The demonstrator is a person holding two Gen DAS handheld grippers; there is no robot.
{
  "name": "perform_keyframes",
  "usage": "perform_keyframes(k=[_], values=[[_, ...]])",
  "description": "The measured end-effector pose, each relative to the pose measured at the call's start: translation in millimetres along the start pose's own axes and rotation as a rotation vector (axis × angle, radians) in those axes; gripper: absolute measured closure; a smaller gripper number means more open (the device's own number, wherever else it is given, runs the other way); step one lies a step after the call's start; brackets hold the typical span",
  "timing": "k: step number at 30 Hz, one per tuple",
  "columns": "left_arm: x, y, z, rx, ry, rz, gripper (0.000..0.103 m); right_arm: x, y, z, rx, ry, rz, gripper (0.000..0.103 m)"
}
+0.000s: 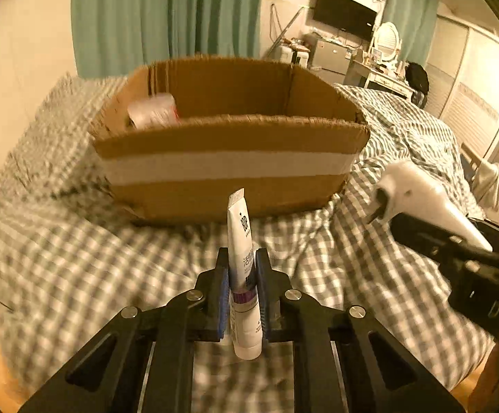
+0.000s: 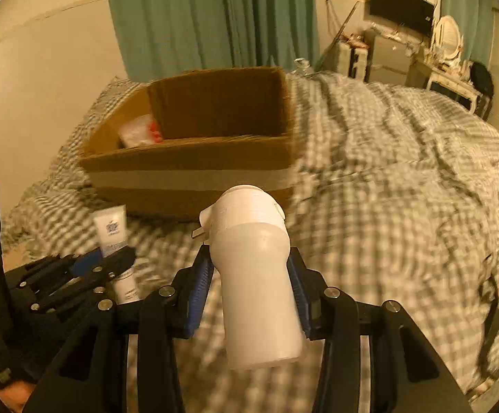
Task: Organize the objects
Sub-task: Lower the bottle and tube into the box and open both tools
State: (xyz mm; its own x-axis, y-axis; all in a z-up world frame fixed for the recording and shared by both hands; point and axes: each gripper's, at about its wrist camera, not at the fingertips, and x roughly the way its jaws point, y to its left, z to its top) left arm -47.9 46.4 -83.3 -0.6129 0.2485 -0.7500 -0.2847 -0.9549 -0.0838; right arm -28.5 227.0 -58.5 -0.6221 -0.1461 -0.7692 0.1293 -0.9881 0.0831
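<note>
My left gripper (image 1: 242,258) is shut on a white tube with a purple band (image 1: 241,268), held upright above the bed, just short of an open cardboard box (image 1: 229,168). My right gripper (image 2: 251,258) is shut on a white plastic bottle with a flip cap (image 2: 256,275), also in front of the box (image 2: 187,168). The bottle shows in the left wrist view (image 1: 421,196) at right. The left gripper and its tube (image 2: 112,230) show at lower left of the right wrist view. A white packet with red print (image 1: 153,110) lies inside the box at its left end, also seen from the right wrist (image 2: 139,130).
The box rests on a bed with a grey checked cover (image 1: 77,258) (image 2: 404,189). Green curtains (image 1: 167,10) hang behind. A wall lies to the left. A TV (image 1: 344,13), a mirror and a dressing table (image 1: 387,69) stand at the far right.
</note>
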Motion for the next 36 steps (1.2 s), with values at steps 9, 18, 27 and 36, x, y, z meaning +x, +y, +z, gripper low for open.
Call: perform_keyframes(k=[9,18,27,36], values=[[-53.5,29.5,46.9,-0.005,-0.144,0.011,0.089,-48.1,46.8,41.2,-0.059,-0.106,-0.021,0.061],[-68.7,49.1,137.2,0.024,-0.281,0.022,0.089,-62.0,53.1,123.1,-0.086,-0.228,0.006,0.061],[24.4,62.5,199.5,0.040,-0.198,0.045,0.089,37.1,28.0,187.5,-0.093,-0.160,0.012,0.061],[102.5,71.8,213.8,0.046,-0.073,0.023,0.089,136.4,0.1,194.3,-0.067,-0.060,0.005,0.061]])
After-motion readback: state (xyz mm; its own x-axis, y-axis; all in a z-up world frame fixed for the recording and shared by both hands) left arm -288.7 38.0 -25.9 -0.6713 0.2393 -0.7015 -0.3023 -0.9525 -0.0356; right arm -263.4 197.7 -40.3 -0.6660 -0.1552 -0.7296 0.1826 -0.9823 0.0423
